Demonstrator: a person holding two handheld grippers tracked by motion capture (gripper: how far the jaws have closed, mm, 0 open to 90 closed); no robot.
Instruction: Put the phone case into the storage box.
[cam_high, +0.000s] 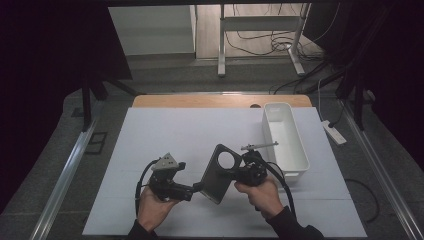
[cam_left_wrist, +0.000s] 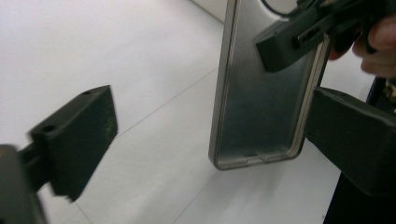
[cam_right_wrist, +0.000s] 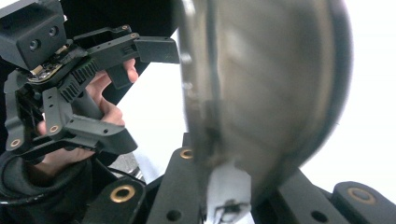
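I see a flat grey metal phone-shaped case (cam_high: 218, 175) with rounded corners, a raised rim and a large round hole near its top end, held tilted above the table between the two grippers. My right gripper (cam_high: 239, 170) is clamped on the case's upper edge beside the hole; in the right gripper view the case (cam_right_wrist: 261, 84) fills the space above the closed jaws. My left gripper (cam_high: 196, 189) stands released: in the left gripper view its jaws are spread wide, with the case's (cam_left_wrist: 261, 102) lower end between them, one jaw close against its edge, the other well apart.

To the right sits a long white plastic bin (cam_high: 300, 155) with a thin grey metal tool (cam_high: 259, 146) lying across its near rim.

The white sheet (cam_high: 175, 135) covers a wooden table (cam_high: 200, 100). Beyond are a grey floor, desk legs and loose cables (cam_high: 260, 42).
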